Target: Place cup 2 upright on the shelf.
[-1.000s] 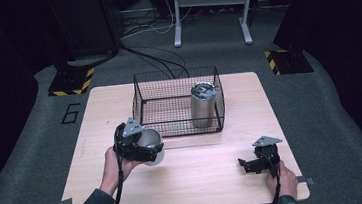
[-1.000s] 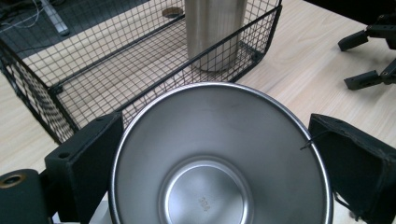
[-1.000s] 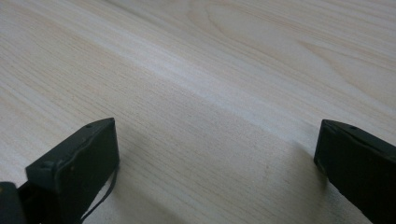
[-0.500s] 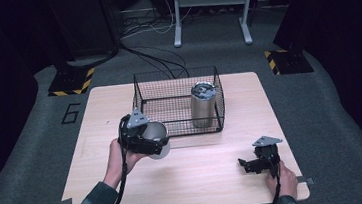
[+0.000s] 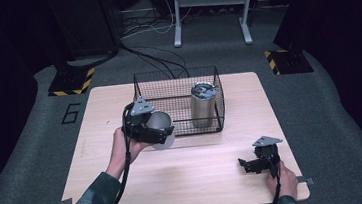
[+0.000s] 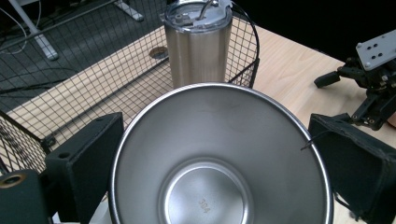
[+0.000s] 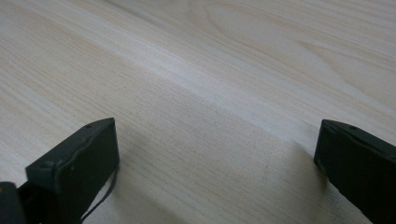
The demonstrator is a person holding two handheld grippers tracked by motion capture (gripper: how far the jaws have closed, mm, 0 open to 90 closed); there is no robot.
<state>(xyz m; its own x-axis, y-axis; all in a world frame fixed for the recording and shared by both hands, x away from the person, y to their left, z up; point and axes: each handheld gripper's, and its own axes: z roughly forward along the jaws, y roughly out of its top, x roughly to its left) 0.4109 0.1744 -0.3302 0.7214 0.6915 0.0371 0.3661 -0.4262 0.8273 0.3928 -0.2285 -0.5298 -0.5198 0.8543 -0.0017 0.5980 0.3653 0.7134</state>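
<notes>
A: Starting at the left, how is the left hand (image 5: 123, 148) posing?

B: It is reaching forward from a green sleeve and holding the left tongs (image 5: 152, 131) up, just in front of the black wire basket (image 5: 176, 85). Those tongs are pinching a round, shiny stainless-steel bowl (image 5: 160, 128), which is hanging above the pale wooden surface (image 5: 195, 171) beside the basket's near left corner, outside the wire.

A: And over on the right?

B: The right hand (image 5: 286, 181) is resting low near the surface's front right corner, well apart from the basket. The right tongs (image 5: 246, 165) are pointing left and sitting spread, with nothing between them.

A: How many of each thing are you counting?

B: One basket, one bowl, one tall brushed-steel tumbler with a clear lid (image 5: 203, 104) standing upright inside the basket's right half, two hands and two sets of tongs.

A: What are the other views adding?

B: The left gripper view is looking straight into the bowl (image 6: 219, 158), showing its polished inside and a small stamped mark on the bottom, with a black jaw pressing on each side. It is also showing the tumbler (image 6: 198, 42) beyond the rim and the right tongs (image 6: 371, 93) farther off. The right gripper view is showing bare wood grain (image 7: 210, 93) between two wide-apart jaws.
</notes>
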